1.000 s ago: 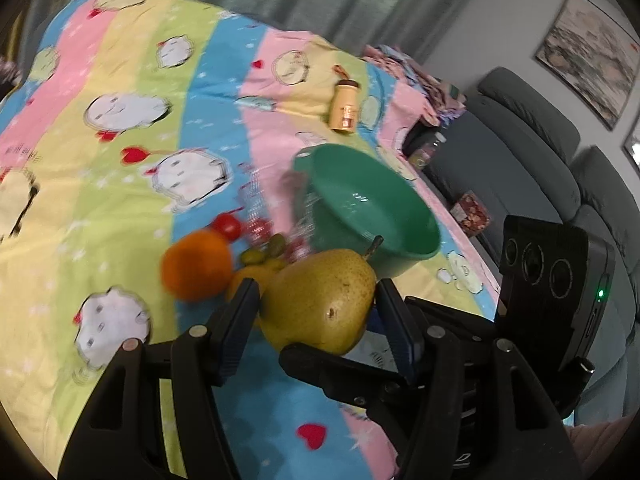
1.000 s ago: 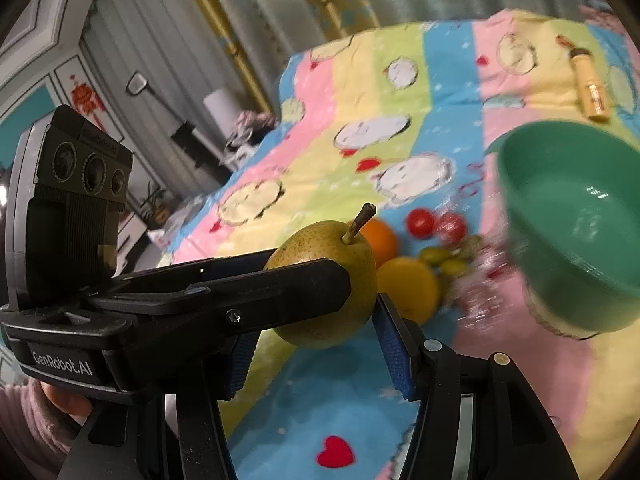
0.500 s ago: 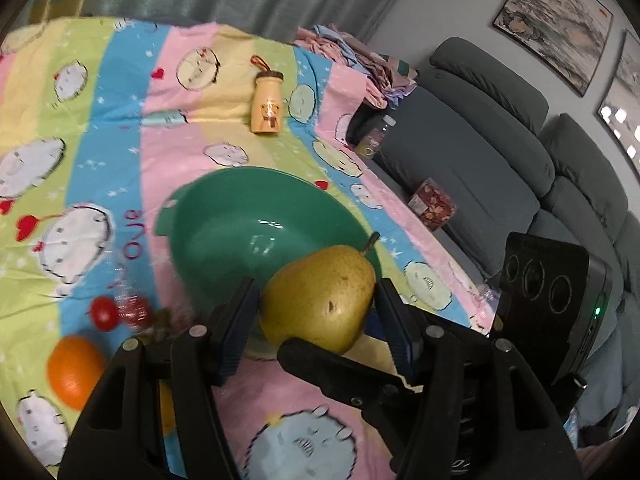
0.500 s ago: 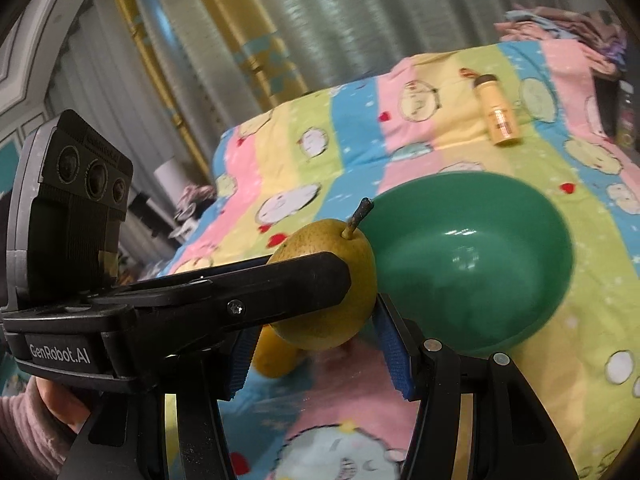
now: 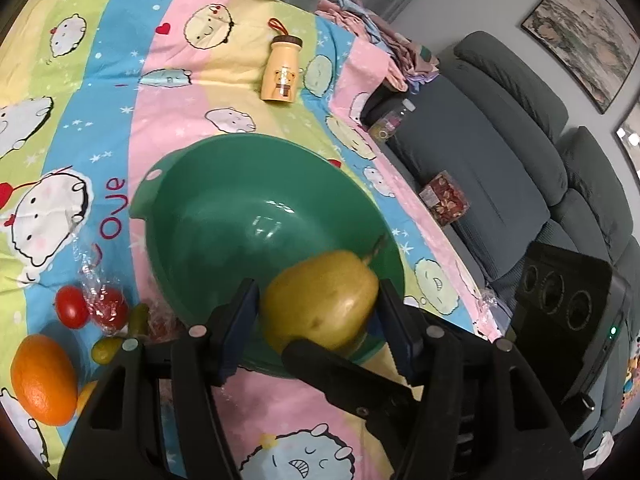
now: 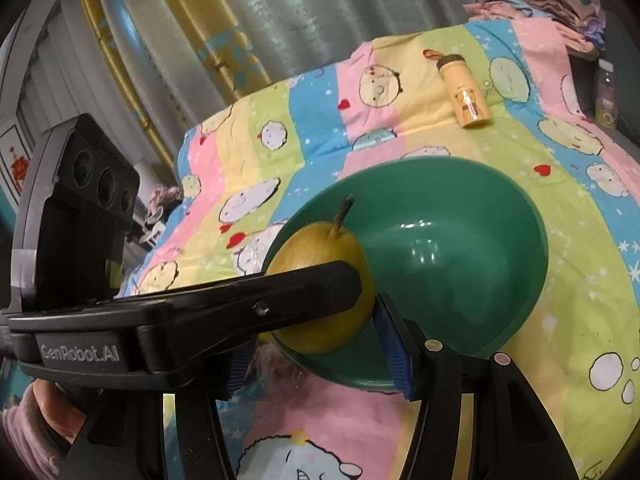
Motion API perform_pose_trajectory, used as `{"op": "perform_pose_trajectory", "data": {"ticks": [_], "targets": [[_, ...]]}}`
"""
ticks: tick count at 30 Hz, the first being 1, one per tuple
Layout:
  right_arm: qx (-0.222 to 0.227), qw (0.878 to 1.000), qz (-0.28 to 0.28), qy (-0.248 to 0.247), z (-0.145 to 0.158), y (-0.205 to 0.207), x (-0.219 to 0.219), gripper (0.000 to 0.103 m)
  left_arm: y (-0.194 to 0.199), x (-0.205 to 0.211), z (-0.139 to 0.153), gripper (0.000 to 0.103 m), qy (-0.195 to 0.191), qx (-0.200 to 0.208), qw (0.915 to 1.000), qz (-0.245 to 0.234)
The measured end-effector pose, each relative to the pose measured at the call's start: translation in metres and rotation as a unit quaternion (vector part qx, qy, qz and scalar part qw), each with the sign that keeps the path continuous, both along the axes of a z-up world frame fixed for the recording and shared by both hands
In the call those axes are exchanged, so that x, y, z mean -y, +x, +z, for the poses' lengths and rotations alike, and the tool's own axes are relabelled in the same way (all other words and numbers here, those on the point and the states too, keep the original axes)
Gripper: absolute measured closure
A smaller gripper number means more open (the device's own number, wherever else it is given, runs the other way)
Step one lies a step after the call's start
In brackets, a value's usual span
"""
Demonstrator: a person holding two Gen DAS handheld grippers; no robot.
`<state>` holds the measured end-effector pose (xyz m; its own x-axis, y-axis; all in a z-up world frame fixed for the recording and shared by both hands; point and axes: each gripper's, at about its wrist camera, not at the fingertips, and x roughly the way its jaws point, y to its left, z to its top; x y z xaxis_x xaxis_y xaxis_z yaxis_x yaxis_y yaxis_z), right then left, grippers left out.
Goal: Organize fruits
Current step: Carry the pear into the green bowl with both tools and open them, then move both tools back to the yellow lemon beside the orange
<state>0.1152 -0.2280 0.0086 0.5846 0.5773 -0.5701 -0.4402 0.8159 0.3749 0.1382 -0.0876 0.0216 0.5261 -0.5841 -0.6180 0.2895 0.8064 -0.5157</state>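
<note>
Yellow-green pear [image 5: 320, 298] now hangs over the green bowl's [image 5: 224, 184] near rim; earlier it was short of it. Both grippers, left [image 5: 318, 320] and right [image 6: 316, 332], clamp it.

Bowl [image 5: 224, 216]: glossy green plastic, smooth, bright highlights inside. Pear [image 5: 320, 300]: matt yellow-green skin, faintly speckled. Sheet [image 5: 120, 92]: printed cloth, matt, lightly creased. Orange [image 5: 43, 380]: dimpled peel, slight sheen. Sofa [image 5: 500, 168]: grey fabric, matt.
</note>
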Motion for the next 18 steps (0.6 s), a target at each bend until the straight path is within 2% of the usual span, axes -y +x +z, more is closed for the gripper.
{"op": "perform_pose_trajectory", "data": {"ticks": [3,4,11,18], "targets": [[0.003,1.000,-0.004,-0.003,0.002,-0.004,0.001,0.032,-0.003,-0.007,0.007,0.028,-0.002,0.010,0.9999,0.009],[0.005,1.000,-0.006,-0.004,0.004,-0.006,0.003,0.031,-0.004,-0.010,0.009,0.024,-0.002,0.014,0.9998,0.012],[0.009,1.000,-0.017,-0.003,0.012,-0.018,0.016,0.030,-0.027,-0.041,0.029,0.019,0.032,0.045,0.9966,0.060],[0.010,1.000,-0.018,-0.007,0.019,-0.034,0.024,0.030,-0.063,-0.088,0.032,0.018,0.067,0.052,0.9879,0.130]]}}
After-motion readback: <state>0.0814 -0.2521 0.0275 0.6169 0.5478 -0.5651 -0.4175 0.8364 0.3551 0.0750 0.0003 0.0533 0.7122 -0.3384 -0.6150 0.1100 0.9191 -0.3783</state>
